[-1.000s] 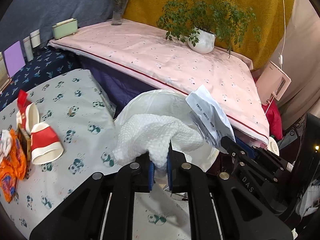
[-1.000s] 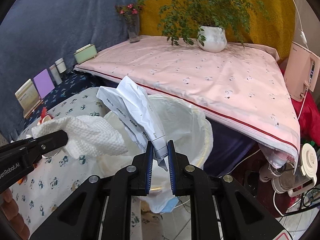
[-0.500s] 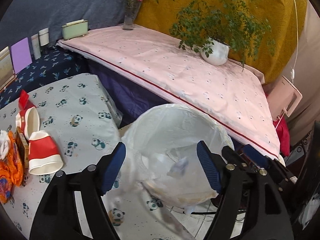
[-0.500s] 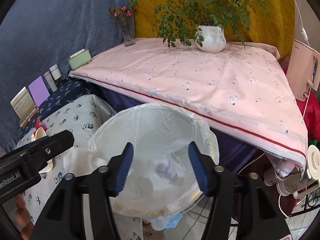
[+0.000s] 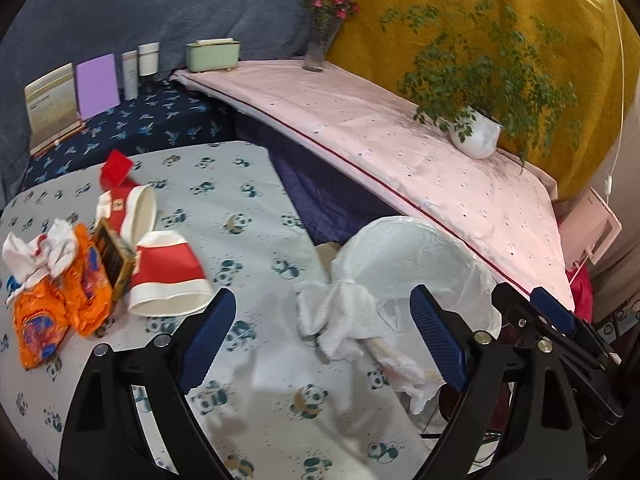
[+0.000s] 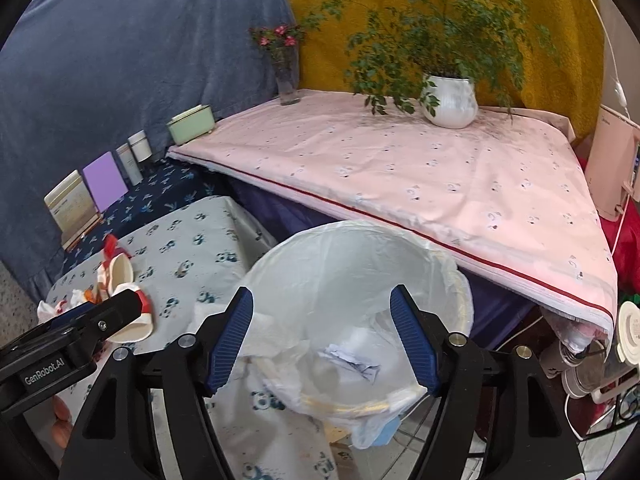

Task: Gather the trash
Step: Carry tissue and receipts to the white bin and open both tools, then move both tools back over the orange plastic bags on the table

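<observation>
A bin lined with a white plastic bag (image 6: 352, 264) stands beside the panda-print table (image 5: 248, 216). A crumpled printed paper (image 6: 352, 362) lies inside it. A white tissue (image 5: 340, 316) hangs on the bin's near rim at the table edge. My left gripper (image 5: 320, 340) is open and empty just in front of the tissue. My right gripper (image 6: 322, 340) is open and empty above the bin mouth. On the table's left lie two red-and-white paper cups (image 5: 168, 276), an orange wrapper (image 5: 60, 296), a small box (image 5: 114, 256) and crumpled white paper (image 5: 36, 252).
A pink-covered table (image 6: 420, 176) stands behind the bin with a potted plant (image 6: 450, 100), a flower vase (image 6: 288, 80) and a green box (image 6: 191, 124). Cards and small jars (image 5: 100, 84) line the dark blue shelf. A pink appliance (image 6: 616, 168) is at the right.
Both grippers opened and let go: the printed paper dropped into the bin, the white tissue landed on the bin's rim. The left gripper has swung left, towards the table.
</observation>
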Motion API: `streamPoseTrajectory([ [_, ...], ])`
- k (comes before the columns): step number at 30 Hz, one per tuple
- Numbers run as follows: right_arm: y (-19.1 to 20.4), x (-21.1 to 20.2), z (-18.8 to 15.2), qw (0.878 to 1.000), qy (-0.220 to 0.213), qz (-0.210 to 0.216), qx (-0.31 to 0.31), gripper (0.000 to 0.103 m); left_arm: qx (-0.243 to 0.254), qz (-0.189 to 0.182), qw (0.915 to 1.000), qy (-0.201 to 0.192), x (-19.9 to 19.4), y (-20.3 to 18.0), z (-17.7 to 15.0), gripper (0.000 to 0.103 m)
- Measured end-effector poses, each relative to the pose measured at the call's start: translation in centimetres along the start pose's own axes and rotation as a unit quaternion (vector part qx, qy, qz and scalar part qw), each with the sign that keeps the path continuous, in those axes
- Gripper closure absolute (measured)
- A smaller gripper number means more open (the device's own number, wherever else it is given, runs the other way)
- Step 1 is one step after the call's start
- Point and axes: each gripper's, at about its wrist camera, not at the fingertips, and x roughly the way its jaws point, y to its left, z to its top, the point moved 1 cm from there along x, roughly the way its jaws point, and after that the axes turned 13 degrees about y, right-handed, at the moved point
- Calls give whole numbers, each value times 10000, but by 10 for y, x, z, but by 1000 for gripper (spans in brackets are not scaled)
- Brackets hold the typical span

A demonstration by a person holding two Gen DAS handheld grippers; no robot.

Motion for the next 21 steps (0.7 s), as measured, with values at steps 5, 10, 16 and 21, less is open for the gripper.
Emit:
streamPoseTrajectory([
  [5,33,-8,-7,9995,-14,158,-263,31,-342,206,9991,-153,-21,36,-13,14],
  [10,73,-11,-17,9976,46,322,-618,30,-778,405,9960,-162,-35,79,-28,14],
  [16,119,-10,-29,9933,163,547,-1001,30,-1320,767,9880,-225,-53,136,-49,14],
  [21,155,-6,-38,9888,276,719,-1275,30,-1588,1099,9808,-280,-65,175,-65,14],
])
